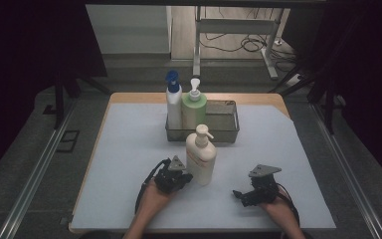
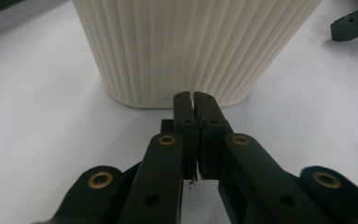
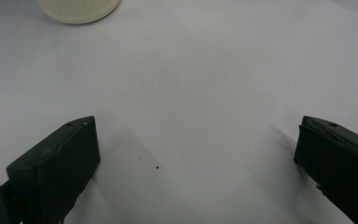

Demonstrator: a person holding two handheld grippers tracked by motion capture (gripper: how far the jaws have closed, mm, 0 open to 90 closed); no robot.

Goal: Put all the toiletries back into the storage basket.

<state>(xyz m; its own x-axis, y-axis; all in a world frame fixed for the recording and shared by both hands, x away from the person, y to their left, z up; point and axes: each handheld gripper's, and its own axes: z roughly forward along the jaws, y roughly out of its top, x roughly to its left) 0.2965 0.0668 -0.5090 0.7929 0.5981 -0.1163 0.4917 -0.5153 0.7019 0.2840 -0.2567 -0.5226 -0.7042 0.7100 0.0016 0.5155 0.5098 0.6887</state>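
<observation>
A cream pump bottle (image 1: 201,156) with a ribbed body stands upright on the white table cover, in front of the wire basket (image 1: 227,133). My left gripper (image 1: 184,178) sits just left of the bottle's base, its jaws shut together with nothing between them. In the left gripper view the fingertips (image 2: 185,100) almost reach the ribbed bottle (image 2: 191,46). My right gripper (image 1: 238,194) rests low on the table to the right of the bottle, open and empty. In the right gripper view its wide jaws frame bare table, and the bottle's base (image 3: 78,10) shows at the top left.
A white bottle with a blue cap (image 1: 173,102) and a green pump bottle (image 1: 194,110) stand in the left end of the wire basket. The white cover (image 1: 129,149) spreads over a wooden table. Metal rails run along both sides.
</observation>
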